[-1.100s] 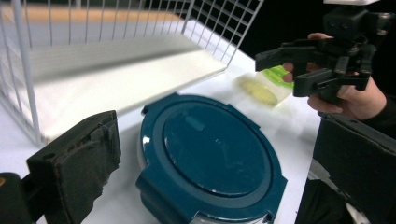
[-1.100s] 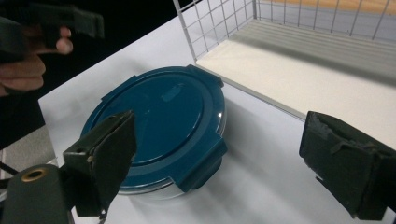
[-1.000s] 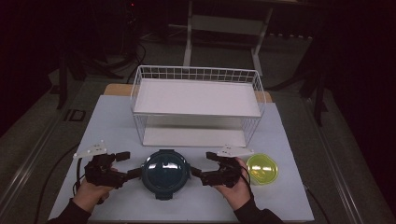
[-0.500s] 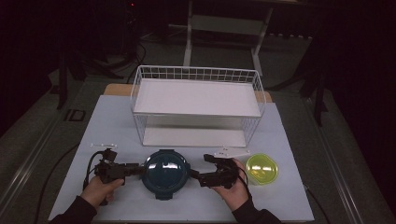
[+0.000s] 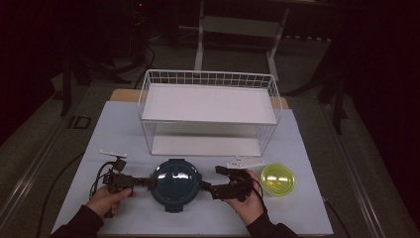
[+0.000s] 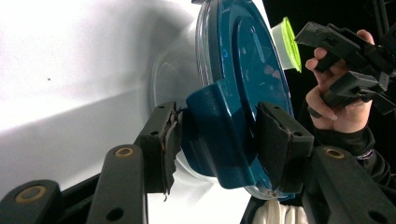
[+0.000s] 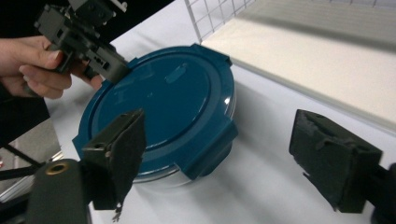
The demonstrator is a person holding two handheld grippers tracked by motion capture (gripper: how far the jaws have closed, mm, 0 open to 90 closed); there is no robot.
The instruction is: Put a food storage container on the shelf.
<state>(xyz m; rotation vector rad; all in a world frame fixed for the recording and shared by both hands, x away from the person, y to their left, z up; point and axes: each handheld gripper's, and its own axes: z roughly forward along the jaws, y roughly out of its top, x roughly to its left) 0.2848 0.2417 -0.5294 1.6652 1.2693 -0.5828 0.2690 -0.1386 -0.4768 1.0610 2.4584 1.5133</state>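
A round container with a dark teal clip lid (image 5: 174,182) sits on the white table near its front edge. My left gripper (image 5: 151,182) lies low at the lid's left side. Its jaws have just been closing, and in the left gripper view its pads (image 6: 164,144) now press on both sides of the lid's latch tab (image 6: 219,135). My right gripper (image 5: 209,179) is at the lid's right side. Its jaws have closed a little but stay wide apart. The right latch tab (image 7: 210,149) lies between the right gripper's (image 7: 224,158) pads, untouched.
A white wire rack (image 5: 208,78) with two white shelves stands behind the container. A small round container with a yellow-green lid (image 5: 277,179) sits just right of my right hand. Dark floor surrounds the table (image 5: 119,129).
My left gripper has dropped toward the table and moved in to the lid's left tab, its jaws narrowing around it. The right gripper has stayed in place.
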